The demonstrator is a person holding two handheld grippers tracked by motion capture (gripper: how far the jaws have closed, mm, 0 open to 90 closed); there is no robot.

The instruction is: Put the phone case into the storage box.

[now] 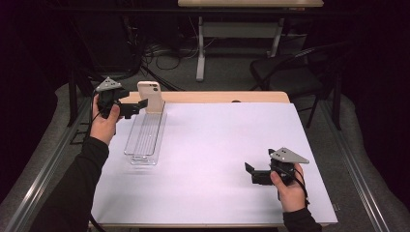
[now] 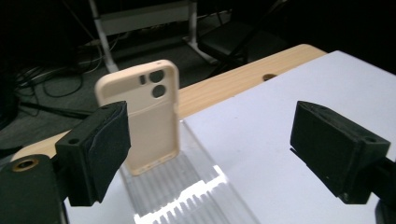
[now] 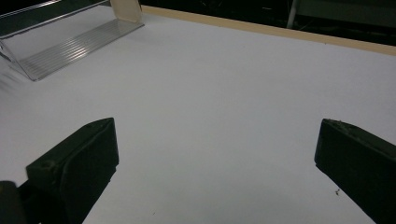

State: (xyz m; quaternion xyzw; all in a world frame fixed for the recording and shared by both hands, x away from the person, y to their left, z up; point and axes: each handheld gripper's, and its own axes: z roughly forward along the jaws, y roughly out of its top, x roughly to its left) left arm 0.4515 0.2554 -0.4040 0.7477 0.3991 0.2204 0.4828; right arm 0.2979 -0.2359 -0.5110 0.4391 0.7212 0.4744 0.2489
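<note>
- The cream-coloured rubbery phone case (image 2: 142,119) stands upright in the far end of the clear ribbed plastic rack (image 1: 145,137); a nudge could topple it.
- The left gripper (image 2: 210,154) hangs just beside the case, jaws spread wide and holding nothing; its near jaw could clip the case's edge.
- The right gripper (image 3: 215,172) rests gaping and empty over the white table cover (image 1: 217,145), well apart, and poses little risk.
</note>
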